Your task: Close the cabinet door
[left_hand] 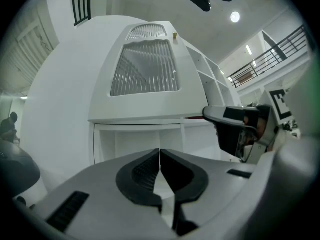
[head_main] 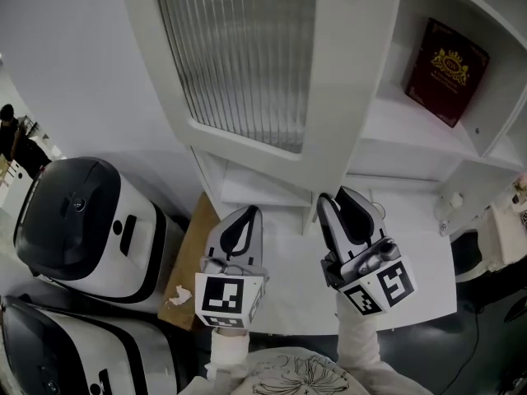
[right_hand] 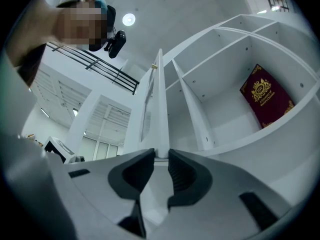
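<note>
White door (right_hand: 159, 99) gripped by right tongs (right_hand: 160, 155).

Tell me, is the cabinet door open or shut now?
Open. The cabinet door stands swung out, and the shelf holding the red book is uncovered.

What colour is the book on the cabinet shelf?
The book is dark red with a gold emblem on its cover. It shows best in the right gripper view.

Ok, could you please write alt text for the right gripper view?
The right gripper grips the edge of the open white cabinet door, seen edge-on. To its right, white shelves hold one dark red book.
</note>
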Demonstrator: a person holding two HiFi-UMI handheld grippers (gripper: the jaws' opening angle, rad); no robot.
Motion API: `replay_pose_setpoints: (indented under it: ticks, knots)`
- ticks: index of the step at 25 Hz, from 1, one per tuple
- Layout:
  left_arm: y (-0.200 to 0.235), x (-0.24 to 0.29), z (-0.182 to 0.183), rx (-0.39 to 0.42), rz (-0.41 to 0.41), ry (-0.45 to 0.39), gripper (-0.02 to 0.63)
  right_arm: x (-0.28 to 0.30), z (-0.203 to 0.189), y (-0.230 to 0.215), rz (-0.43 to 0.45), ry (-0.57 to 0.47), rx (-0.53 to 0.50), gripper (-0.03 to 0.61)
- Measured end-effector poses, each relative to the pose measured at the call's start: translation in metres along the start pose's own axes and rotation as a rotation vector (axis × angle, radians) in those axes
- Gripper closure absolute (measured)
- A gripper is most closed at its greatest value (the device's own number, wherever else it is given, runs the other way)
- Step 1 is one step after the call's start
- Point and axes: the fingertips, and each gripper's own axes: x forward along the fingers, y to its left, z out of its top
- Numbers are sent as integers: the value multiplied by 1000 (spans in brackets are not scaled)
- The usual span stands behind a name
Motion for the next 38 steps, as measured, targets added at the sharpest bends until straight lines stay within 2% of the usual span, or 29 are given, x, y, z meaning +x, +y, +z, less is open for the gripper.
replay_pose_setpoints:
  ticks: [17,27,32,38]
  knots:
    - [1,14,-5,2,33,17,609,13,-5,-28,-41,-17,28,483]
    - [5,27,-6,-2,41,18,609,21,-8,-43,-70,-8,4,479]
    - [5,34,-9,-3,43,22,609,24,-9,-53,-102,-9,-10,446]
    - [9,39,-13,-5,51,33,609,29,-11,-61,-113,-15,-2,445]
